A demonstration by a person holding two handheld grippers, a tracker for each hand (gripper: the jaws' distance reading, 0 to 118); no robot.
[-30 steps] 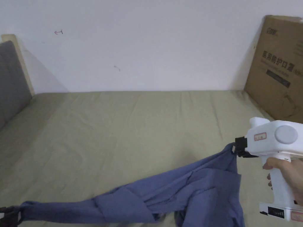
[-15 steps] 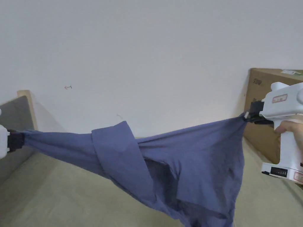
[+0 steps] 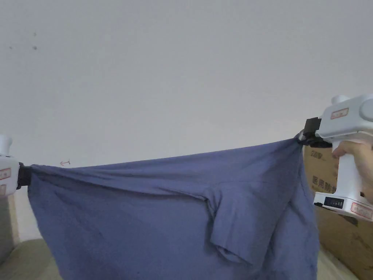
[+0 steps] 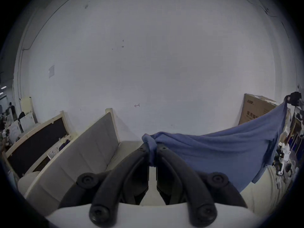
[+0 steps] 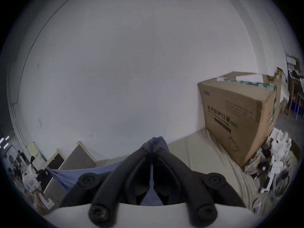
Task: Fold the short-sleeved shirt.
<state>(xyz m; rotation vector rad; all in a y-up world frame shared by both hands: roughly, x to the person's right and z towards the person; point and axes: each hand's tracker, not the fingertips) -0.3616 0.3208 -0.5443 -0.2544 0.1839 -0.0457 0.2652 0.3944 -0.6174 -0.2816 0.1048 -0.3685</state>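
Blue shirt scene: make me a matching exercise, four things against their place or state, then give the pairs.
Things:
1. blue shirt
2. left hand-held gripper
3. right hand-held gripper
4. cardboard box

States:
A. stands by the wall
B. clamps the shirt's right end
C. hangs stretched in the air
D. clamps the shirt's left end

Pairs: 1-C, 2-D, 3-B, 4-A

We see a plain white wall (image 3: 182, 73), grey padded headboard (image 4: 92, 146) at left, cardboard box (image 5: 238, 116) on beige bed (image 5: 205, 154).
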